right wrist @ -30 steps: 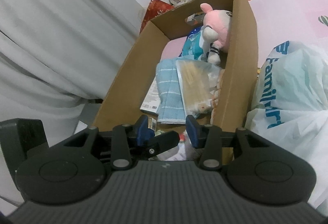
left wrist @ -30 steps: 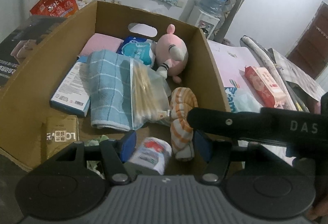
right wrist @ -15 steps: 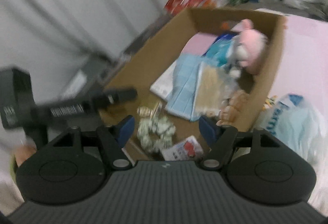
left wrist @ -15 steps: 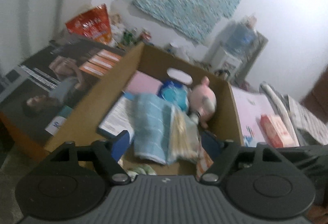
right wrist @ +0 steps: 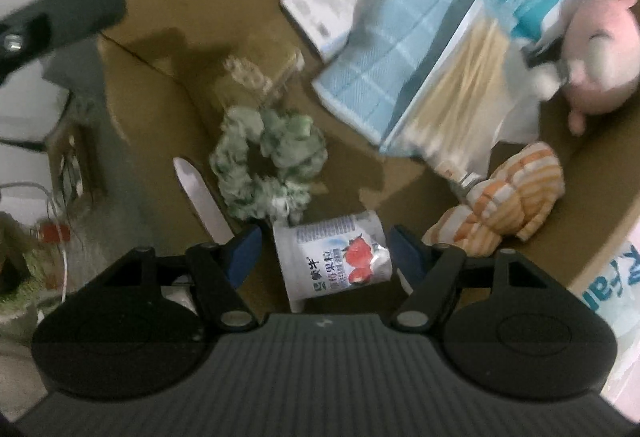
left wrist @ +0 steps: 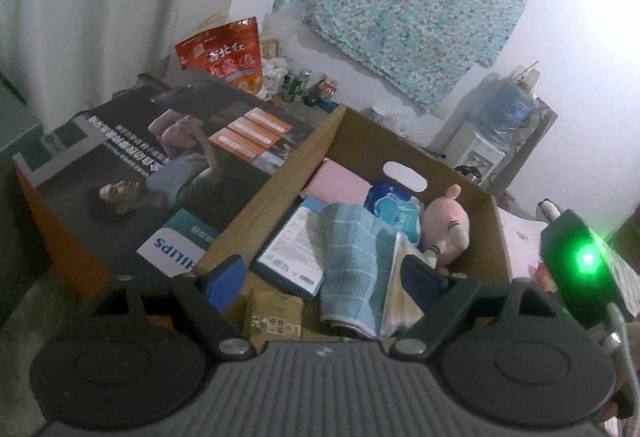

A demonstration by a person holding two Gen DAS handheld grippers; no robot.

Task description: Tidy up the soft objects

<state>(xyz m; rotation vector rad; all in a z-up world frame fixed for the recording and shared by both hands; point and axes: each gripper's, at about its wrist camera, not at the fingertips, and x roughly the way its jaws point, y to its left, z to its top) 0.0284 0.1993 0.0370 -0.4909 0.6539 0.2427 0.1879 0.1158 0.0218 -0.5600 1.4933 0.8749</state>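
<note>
We hold both tools above the cardboard box (right wrist: 160, 21); the right gripper (right wrist: 324, 249) hangs with its jaws spread wide and nothing between the pads, a yogurt cup (right wrist: 336, 257) lying on its side just beyond them; the left gripper (left wrist: 320, 273) is likewise spread and empty, raised over the near edge of the box.

From the right wrist view the soft things sit thus: the green scrunchie (right wrist: 268, 165) at about eleven o'clock from the cup, the orange striped cloth (right wrist: 508, 193) at two o'clock against the box wall, the blue towel (right wrist: 404, 49) at one o'clock farther in with a clear bag of sticks (right wrist: 460, 93) lying over it, and the pink plush (right wrist: 596, 53) at the far right corner.

We judge the scrunchie light and limp; it will sag and bunch, so we would pinch across one side of its ring, not the hollow centre; the striped cloth is knotted and thicker, best taken at the bulge; the towel would drag the bag with it, so an outer corner is safer; the plush is squashy, and its body offers the surest hold.
</note>
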